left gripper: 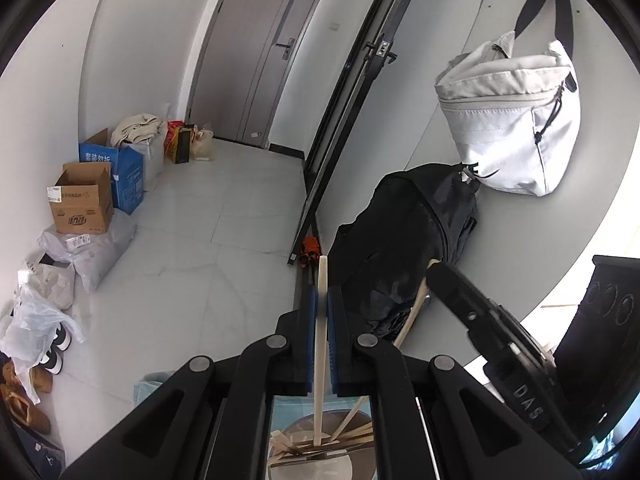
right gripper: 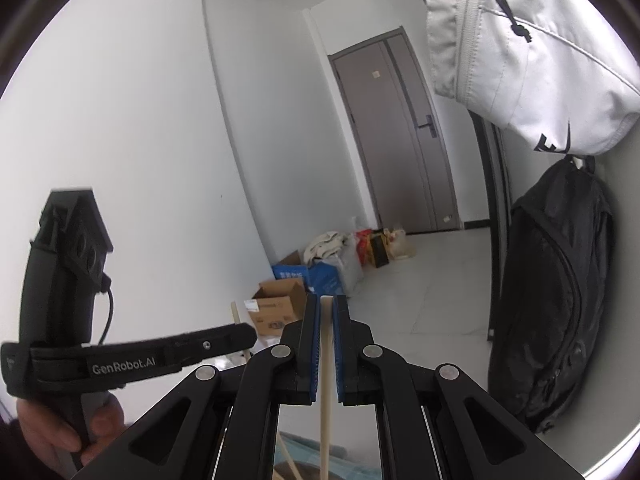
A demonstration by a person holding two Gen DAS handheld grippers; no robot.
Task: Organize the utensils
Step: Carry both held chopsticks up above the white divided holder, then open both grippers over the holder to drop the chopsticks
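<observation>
Below both tools, a round plate (left gripper: 320, 468) on the table carries a heap of loose chopsticks (left gripper: 352, 432). Each hand-held gripper holds one pale chopstick lengthwise between its pads, pointing forward and up. The left hand-held gripper (left gripper: 322, 300) pinches its chopstick (left gripper: 321, 320); the right hand-held gripper (right gripper: 327, 308) clamps its own chopstick (right gripper: 326, 360).

Pale tiled floor (left gripper: 224, 216) — cardboard boxes (left gripper: 82, 198), bags (left gripper: 92, 252), shoes (left gripper: 24, 396)
</observation>
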